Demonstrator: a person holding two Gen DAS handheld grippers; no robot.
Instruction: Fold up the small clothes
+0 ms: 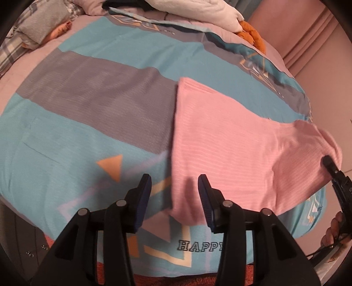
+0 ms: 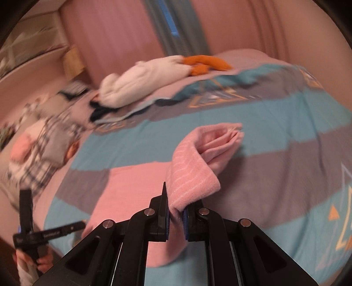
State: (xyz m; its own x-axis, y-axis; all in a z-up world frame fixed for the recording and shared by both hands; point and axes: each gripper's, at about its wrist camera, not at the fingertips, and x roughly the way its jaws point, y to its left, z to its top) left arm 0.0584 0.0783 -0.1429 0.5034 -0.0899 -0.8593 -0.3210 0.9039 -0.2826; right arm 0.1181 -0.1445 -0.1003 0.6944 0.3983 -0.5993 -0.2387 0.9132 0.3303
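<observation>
One ribbed pink garment (image 1: 222, 140), sleeve end lifted and curled over

A bed (image 1: 88, 123) fills the room's middle, its cover banded in teal and grey with orange triangles and the word HAPPY. Pink curtains (image 2: 123, 33) hang behind it, parted on a strip of blue window (image 2: 170, 19). The light is warm and dim.

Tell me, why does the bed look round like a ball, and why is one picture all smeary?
Left wrist view: the fisheye lens bulges the blue-and-grey patterned bedspread; the pink ribbed knit garment stays fairly sharp. Right wrist view: motion blur smears the white plush toy and the grey checked clothes.
</observation>
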